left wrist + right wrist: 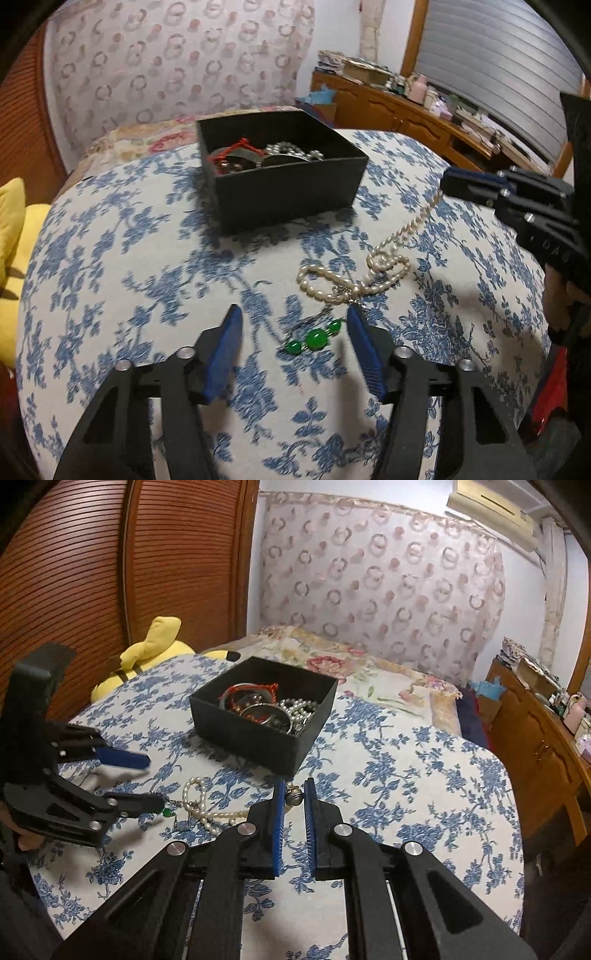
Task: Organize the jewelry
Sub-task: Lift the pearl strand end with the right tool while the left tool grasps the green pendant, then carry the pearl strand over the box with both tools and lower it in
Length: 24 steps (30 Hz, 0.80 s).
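The green-stone piece point(314, 338), three round green stones in a row on thin metal links, lies on the blue-flowered cloth point(110, 258) between the parted fingers of the left gripper point(293, 319), neither pad touching it. The right gripper point(294, 794) is clamped on one end of the pearl necklace point(369, 269), whose white beads trail down to a loose coil just beyond the green stones. The black box point(280, 184) of jewelry sits farther back, toward the cloth's far edge.
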Motion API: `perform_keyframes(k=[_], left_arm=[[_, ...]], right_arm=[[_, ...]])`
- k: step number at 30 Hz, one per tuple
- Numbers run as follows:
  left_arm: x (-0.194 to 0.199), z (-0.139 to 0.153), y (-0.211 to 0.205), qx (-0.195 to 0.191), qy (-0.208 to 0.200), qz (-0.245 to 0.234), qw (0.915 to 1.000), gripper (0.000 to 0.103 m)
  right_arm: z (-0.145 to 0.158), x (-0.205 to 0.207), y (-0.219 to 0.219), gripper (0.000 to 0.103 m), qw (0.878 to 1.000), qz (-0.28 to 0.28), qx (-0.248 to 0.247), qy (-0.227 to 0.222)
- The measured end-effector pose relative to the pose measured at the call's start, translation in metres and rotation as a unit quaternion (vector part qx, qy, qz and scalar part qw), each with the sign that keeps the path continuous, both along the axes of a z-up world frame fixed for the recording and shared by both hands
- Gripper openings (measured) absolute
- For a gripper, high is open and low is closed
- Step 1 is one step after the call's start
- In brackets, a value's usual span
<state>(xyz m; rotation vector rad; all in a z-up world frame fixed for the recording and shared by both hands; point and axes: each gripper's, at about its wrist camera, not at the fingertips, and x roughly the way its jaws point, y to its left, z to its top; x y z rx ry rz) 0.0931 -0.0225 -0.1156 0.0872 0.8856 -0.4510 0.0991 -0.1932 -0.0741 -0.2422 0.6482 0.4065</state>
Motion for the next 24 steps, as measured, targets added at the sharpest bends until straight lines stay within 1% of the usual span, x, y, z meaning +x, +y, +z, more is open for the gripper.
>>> perform_keyframes(k=[3, 7, 8, 9, 10, 11, 12, 15, 20, 24], left_arm=[[0.005, -0.003, -0.006, 0.007, 0.008, -0.008, 0.9999, 0.036], [0.008, -0.005, -0.012, 0.016, 0.007, -0.022, 0.9996, 0.035], [0.008, -0.005, -0.013, 0.017, 0.006, -0.024, 0.9995, 0.034], [0.008, -0.005, -0.014, 0.017, 0.004, -0.028, 0.9994, 0.027], [0.008, -0.005, -0.014, 0.019, 0.003, -0.030, 0.9994, 0.023], [0.007, -0.005, -0.015, 0.027, -0.001, -0.028, 0.9992, 0.015], [0.007, -0.005, -0.015, 0.031, -0.002, -0.030, 0.9991, 0.010], [0.005, -0.006, -0.011, 0.031, 0.000, -0.035, 0.9989, 0.004], [0.003, -0.004, -0.004, 0.029, 0.002, -0.026, 0.9992, 0.003], [0.002, 0.012, 0.004, 0.008, -0.012, -0.014, 0.9998, 0.003]], right_arm=[[0.004, -0.002, -0.002, 0.012, 1.000, 0.000, 0.006, -0.006], [0.008, -0.003, -0.008, 0.011, 1.000, -0.007, 0.006, -0.014], [0.008, -0.002, -0.010, 0.012, 1.000, -0.009, 0.008, -0.014], [0.009, -0.002, -0.013, 0.012, 1.000, -0.011, 0.010, -0.015], [0.010, -0.002, -0.014, 0.012, 1.000, -0.013, 0.011, -0.016], [0.012, -0.002, -0.016, 0.012, 1.000, -0.015, 0.012, -0.018], [0.013, -0.002, -0.018, 0.012, 1.000, -0.016, 0.013, -0.018], [0.016, -0.002, -0.020, 0.012, 1.000, -0.018, 0.014, -0.022], [0.020, -0.003, -0.019, 0.012, 0.999, -0.015, 0.018, -0.027], [0.027, -0.005, -0.013, 0.012, 0.999, -0.008, 0.019, -0.035]])
